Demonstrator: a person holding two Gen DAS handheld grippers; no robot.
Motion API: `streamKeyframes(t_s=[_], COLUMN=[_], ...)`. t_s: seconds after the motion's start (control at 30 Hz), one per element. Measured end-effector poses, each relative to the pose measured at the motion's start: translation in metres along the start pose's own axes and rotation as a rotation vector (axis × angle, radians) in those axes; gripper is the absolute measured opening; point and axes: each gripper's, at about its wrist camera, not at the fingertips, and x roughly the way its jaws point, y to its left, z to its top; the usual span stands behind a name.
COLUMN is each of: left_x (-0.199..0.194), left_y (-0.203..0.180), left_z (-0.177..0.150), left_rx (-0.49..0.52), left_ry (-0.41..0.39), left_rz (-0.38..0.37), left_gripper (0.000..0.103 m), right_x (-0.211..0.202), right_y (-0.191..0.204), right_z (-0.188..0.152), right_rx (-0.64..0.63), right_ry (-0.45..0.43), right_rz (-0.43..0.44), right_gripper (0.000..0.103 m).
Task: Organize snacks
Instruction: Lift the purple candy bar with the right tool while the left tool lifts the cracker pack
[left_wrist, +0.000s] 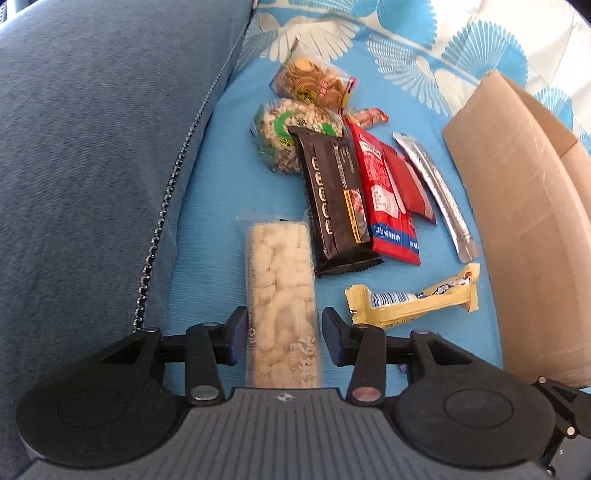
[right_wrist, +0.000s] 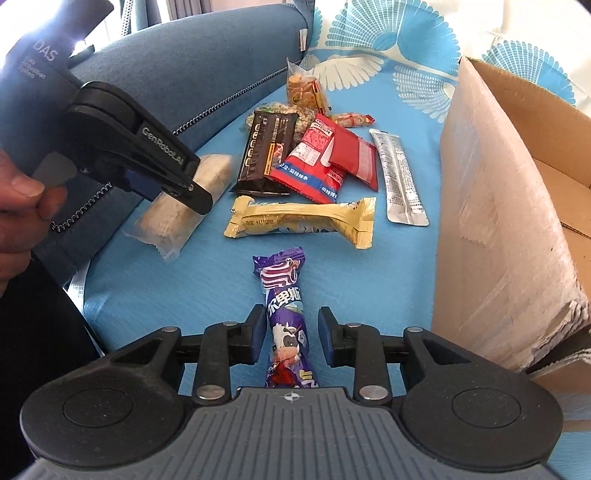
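Side by side on a blue cloth (left_wrist: 207, 206), the left gripper (left_wrist: 283, 339) straddles a rice bar (left_wrist: 280, 280), jaws spread; the right gripper (right_wrist: 291, 339), also spread, straddles a purple candy (right_wrist: 286, 321) near a cardboard box (right_wrist: 498, 229).

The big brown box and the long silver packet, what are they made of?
The box looks like matte brown cardboard: its wall is dull and papery, with a torn, frayed lower corner. The silver packet looks like shiny foil or metallised plastic: it gleams grey, and its ends are flat and crimped. Which of the two cannot be told.
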Motion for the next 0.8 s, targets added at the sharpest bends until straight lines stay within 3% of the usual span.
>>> streamKeyframes(t_s=[0.47,0.7,0.8], left_x=[0.007,0.002,0.000], left_y=[-0.010,-0.007,-0.007], left_z=[0.002,0.002,0.002], left_rx=[0.057,0.047,0.047], left_ry=[0.016,0.000,-0.007], left_rz=[0.053,0.042,0.039], left_gripper=[0.050,0.041,0.040], right_x=[0.002,0.001,0.000], right_y=[0.000,0.003,0.005], right_z=[-0.004,-0.005,-0.005], right_rx=[-0.019,-0.042,-0.057], right_ry=[0.014,0.009,0.005], right_rz=[-0.024,-0.026,-0.020], right_gripper=[0.032,0.032,0.025])
